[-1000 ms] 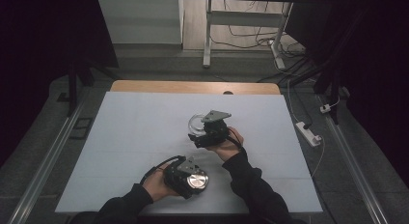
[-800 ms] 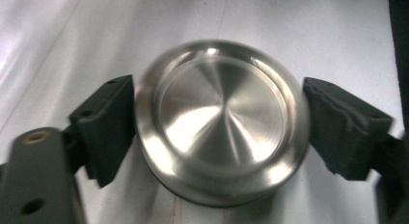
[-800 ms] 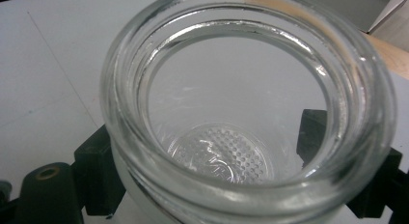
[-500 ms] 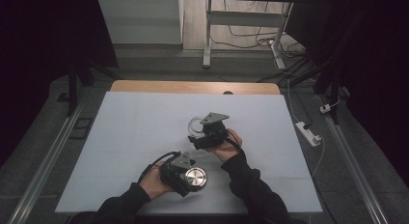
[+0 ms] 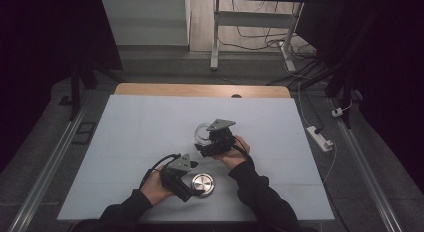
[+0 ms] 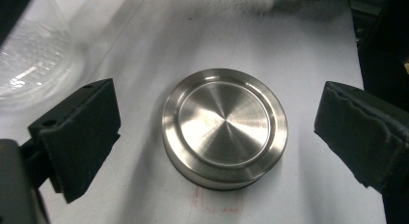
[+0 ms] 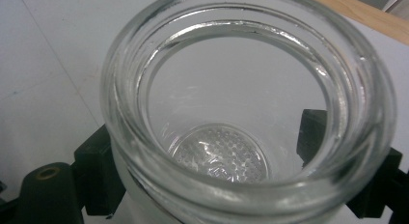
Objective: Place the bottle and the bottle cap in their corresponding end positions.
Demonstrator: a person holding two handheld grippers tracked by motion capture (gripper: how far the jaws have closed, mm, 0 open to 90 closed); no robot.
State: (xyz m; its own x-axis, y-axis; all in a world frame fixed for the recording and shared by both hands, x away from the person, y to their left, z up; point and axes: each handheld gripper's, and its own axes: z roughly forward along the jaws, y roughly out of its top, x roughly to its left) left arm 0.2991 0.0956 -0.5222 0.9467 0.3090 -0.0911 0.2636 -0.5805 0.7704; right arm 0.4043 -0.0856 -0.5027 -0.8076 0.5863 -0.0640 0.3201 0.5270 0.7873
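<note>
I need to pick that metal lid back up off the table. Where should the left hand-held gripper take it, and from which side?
Grip the metal lid across its round side wall, coming straight down from above. It lies flat with the flat top up, so the rim is probably the only purchase. The left hand-held gripper, its jaws just opened, already straddles it; the pads stand clear.

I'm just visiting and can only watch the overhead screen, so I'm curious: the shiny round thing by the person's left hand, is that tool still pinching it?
Observer: No. The left gripper has just been opening; the metal lid lies flat on the table between the jaws, clear of both.
Operator: And what's in the other hand?
Observer: The right gripper is clamped on a clear glass jar, one jaw on each side of it.
Operator: Anything inside it?
Observer: Nothing; you look straight down to its dimpled base.
</note>
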